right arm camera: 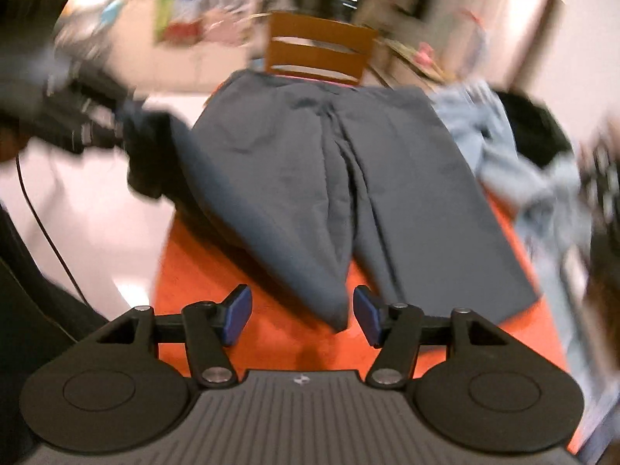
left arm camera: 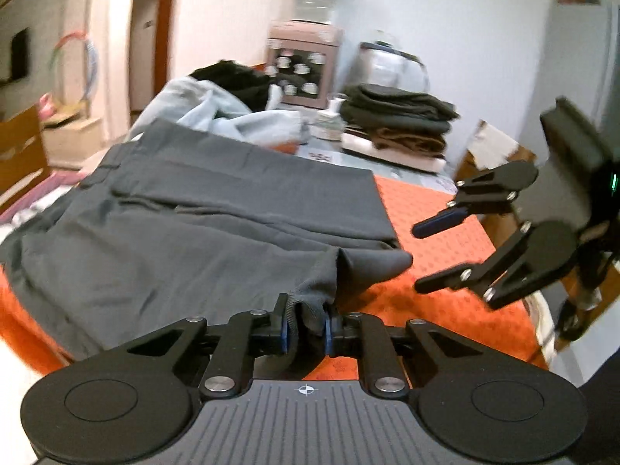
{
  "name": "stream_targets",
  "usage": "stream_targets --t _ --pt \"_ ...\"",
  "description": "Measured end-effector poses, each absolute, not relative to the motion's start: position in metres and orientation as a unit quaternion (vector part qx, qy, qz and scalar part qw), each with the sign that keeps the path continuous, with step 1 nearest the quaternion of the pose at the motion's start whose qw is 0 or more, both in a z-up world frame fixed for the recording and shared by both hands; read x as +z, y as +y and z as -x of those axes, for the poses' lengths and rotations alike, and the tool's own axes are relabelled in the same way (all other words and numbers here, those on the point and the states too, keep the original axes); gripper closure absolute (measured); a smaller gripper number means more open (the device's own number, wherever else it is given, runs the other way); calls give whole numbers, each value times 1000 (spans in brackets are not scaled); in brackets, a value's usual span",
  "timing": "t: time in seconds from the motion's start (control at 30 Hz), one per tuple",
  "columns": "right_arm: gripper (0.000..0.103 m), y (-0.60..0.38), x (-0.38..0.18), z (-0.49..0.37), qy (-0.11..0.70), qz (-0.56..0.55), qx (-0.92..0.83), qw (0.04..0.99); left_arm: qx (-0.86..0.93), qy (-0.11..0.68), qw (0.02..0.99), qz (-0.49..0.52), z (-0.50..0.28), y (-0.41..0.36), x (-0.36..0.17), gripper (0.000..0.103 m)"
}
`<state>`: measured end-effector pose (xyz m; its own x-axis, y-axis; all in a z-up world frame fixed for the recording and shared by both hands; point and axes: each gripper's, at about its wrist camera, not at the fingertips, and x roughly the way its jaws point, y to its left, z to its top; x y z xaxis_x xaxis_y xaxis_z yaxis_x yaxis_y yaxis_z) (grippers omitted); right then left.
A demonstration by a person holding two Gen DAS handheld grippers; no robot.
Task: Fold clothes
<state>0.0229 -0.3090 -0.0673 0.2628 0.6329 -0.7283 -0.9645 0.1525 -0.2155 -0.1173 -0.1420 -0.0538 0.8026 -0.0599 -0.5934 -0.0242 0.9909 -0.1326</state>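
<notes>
Orange cloth covers the table on which a pair of dark grey trousers is spread, the waistband lying at the far end from the right gripper and the two legs running back towards it. Beyond the left gripper, a heap of pale blue clothing and a stack of folded garments are seen, with a wooden chair past the waistband. The left gripper is clenched on a bunched hem of one trouser leg, cloth being pinched between its blue pads. The right gripper is released, its jaws standing wide with the tip of the other leg lying between them, untouched. No earlier picture is given, so nothing of motion can be stated. The step in hand is judged to be the taking up of both leg ends. Next, the right jaws would need to be closed on the hem before both ends are carried towards the waistband.
</notes>
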Motion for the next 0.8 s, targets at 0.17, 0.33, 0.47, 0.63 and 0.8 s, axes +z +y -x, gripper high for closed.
stream_targets --t 0.17,0.33,0.47,0.63,0.8 --pt "88 -300 -86 -31 181 416 612 648 43 310 946 79 122 -152 -52 84" --pt "99 -305 -69 -42 171 409 638 630 89 312 943 82 127 -161 -61 82" --pt "99 -315 -49 -38 161 414 647 619 88 313 941 93 135 -171 -61 88" --pt "99 -310 -36 -29 144 432 639 620 108 311 939 99 144 -179 -55 88" --pt "99 -281 -19 -30 104 438 621 642 145 297 937 113 141 -164 -42 89"
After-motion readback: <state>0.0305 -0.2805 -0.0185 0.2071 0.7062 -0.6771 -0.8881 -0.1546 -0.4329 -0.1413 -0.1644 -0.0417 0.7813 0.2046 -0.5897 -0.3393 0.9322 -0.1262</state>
